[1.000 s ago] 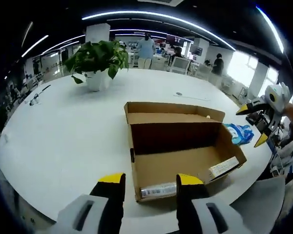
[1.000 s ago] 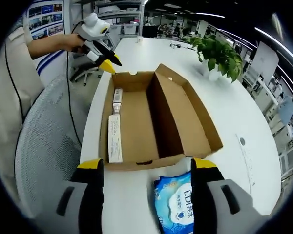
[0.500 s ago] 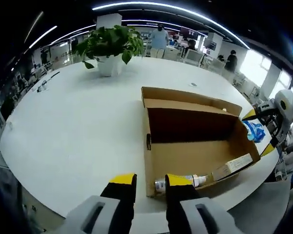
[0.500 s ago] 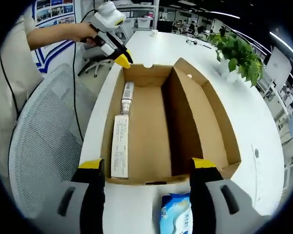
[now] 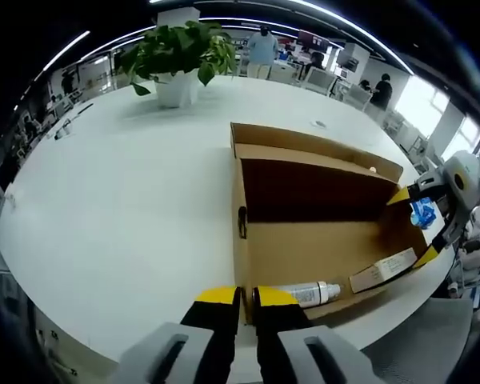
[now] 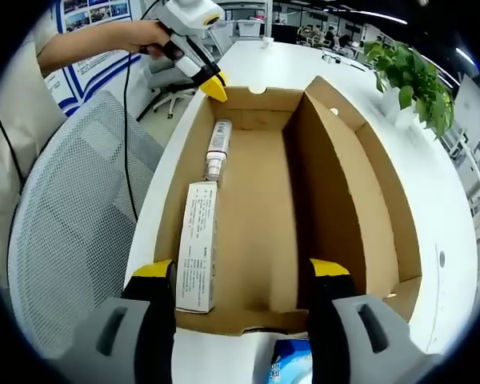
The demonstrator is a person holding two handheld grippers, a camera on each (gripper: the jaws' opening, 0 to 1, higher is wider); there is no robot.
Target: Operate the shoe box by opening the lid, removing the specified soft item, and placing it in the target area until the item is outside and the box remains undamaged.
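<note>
An open-plan office is stretching away behind a broad white tabletop point(image 5: 120, 184), with a potted plant point(image 5: 176, 60) standing well beyond the work. The shoe box point(image 5: 320, 216) is sitting near the tabletop's edge with its lid already folded back, and a white bottle point(image 5: 304, 294) and a flat white carton point(image 5: 384, 270) are lying along one inner wall.

The left hand-held gripper point(image 5: 246, 296) is pinching the box's near wall, its jaws drawn almost together on the cardboard rim, which looks like it is steadying the box. The right hand-held gripper point(image 6: 242, 270) is hovering at the opposite end with its jaws spread wide and empty, straddling the box's end wall.

The soft item, a blue wipes pack point(image 6: 292, 372), is lying outside the box on the tabletop, just beside that end wall and under the right hand-held gripper, so the removal seems done. The pack is probably light, squashy and slick in its film wrap; taking it across the middle of its body should hold better than a corner. The cardboard is thin and stiff, so the left pinch needs to stay gentle to avoid creasing the wall.
</note>
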